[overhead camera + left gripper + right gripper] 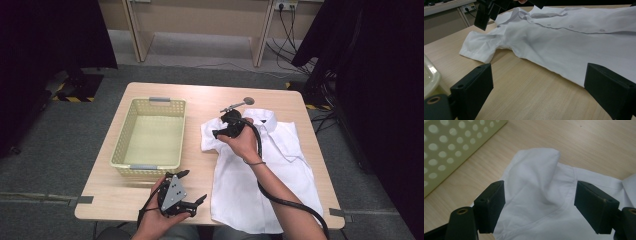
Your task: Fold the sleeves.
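A white shirt [265, 170] lies flat on the bench [200, 102], front up and buttoned, collar toward the far edge and hem at the near edge, filling the right half of the top. Its short left-hand sleeve [211, 136] sticks out toward a pale yellow basket [131, 118] that stands on the left half, just apart from the cloth. The right claw [221, 133] hangs over that sleeve near the shoulder, its jaws spread wide on either side of a raised fold of the sleeve [536, 170] and pressing on nothing; in the right gripper view the cloth sits between them without touching either pad, and the basket's perforated wall [451, 147] runs across the upper left corner. The left claw [192, 186] is held over the near edge of the bench, in front of the basket and beside the shirt's hem; its jaws also stand wide apart with only bare wood between them, aimed across at the shirt [564, 47].
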A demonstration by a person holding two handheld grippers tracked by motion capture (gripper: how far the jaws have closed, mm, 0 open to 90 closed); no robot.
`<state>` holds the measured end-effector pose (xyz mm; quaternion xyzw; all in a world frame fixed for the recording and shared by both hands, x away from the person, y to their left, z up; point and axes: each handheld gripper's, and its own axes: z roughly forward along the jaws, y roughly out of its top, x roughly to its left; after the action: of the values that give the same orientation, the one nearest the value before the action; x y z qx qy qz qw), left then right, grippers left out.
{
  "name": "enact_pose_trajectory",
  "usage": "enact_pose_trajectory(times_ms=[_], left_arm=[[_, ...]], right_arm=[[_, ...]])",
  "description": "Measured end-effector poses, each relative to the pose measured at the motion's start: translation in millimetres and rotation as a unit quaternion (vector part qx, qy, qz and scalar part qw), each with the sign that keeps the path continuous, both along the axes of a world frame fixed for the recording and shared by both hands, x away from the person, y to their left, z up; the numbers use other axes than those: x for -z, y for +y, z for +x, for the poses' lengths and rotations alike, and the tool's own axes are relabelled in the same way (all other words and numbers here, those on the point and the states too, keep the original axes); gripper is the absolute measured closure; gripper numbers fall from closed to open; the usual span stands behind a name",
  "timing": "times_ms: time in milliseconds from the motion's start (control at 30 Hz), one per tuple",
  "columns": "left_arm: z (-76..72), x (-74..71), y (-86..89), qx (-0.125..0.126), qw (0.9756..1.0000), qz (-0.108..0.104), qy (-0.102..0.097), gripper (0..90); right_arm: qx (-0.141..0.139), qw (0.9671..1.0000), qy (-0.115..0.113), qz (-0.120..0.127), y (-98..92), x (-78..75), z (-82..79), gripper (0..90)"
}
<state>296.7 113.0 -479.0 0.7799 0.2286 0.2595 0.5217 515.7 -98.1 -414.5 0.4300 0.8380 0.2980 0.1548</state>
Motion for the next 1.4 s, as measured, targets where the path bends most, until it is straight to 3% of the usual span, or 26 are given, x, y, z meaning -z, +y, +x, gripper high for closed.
enact_pose_trajectory(times_ms=[633, 1133, 1400], left_arm=[[-0.3, 0.1, 0.0, 0.001, 1.0, 0.0, -0.001, 8.1], [-0.5, 0.1, 0.0, 0.002, 1.0, 0.0, -0.002, 8.1], [-0.7, 0.1, 0.0, 0.002, 1.0, 0.0, -0.003, 8.1]], right_arm=[[-0.02, 0.9997, 0.009, -0.009, 25.3, 8.5, 3.7, 26.8], [-0.024, 0.9991, 0.028, -0.023, 34.3, 30.5, 9.9, 30.7], [-0.033, 0.9985, 0.035, -0.024, 36.2, 39.7, 11.0, 40.0]])
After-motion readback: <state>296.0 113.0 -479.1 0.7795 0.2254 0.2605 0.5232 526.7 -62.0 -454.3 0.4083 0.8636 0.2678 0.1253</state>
